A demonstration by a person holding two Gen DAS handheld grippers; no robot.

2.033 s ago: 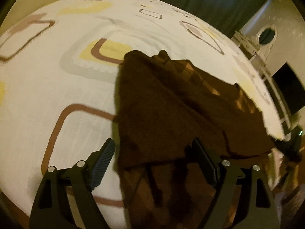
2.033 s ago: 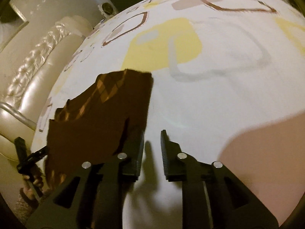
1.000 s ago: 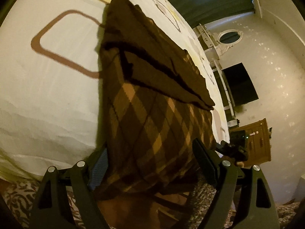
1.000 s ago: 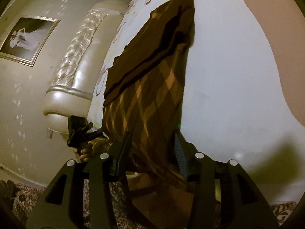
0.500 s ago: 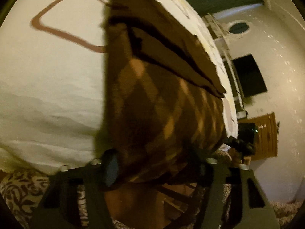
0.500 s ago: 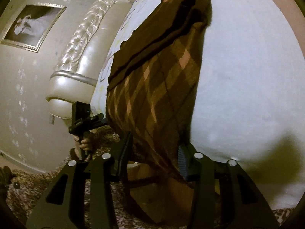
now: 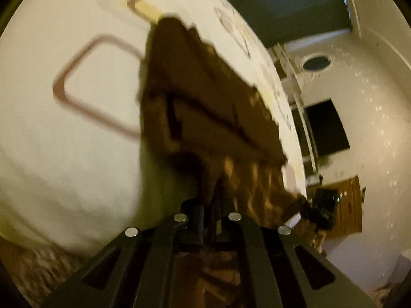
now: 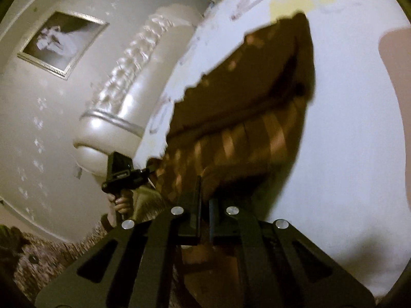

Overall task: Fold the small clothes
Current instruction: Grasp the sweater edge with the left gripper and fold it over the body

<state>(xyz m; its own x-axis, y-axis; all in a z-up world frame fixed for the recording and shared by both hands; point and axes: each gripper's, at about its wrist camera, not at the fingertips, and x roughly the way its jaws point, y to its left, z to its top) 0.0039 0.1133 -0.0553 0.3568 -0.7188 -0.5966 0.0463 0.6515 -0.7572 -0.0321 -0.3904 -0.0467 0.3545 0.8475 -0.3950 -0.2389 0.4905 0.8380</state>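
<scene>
A brown garment with an orange diamond check lies on the white patterned bed, partly folded, its near edge hanging over the bed's side. My left gripper is shut on one near corner of that edge. My right gripper is shut on the other near corner of the garment. Each gripper shows in the other's view: the right one at the far right, the left one at the left, with the hand holding it.
The bed's padded cream headboard and a framed picture are to the left. A dark screen, a round mirror and a wooden cabinet stand to the right. Patterned carpet lies below.
Both grippers, open around the garment's hanging edge half a second ago, have closed on its two near corners. The edge is now bunched up and lifted a little.
</scene>
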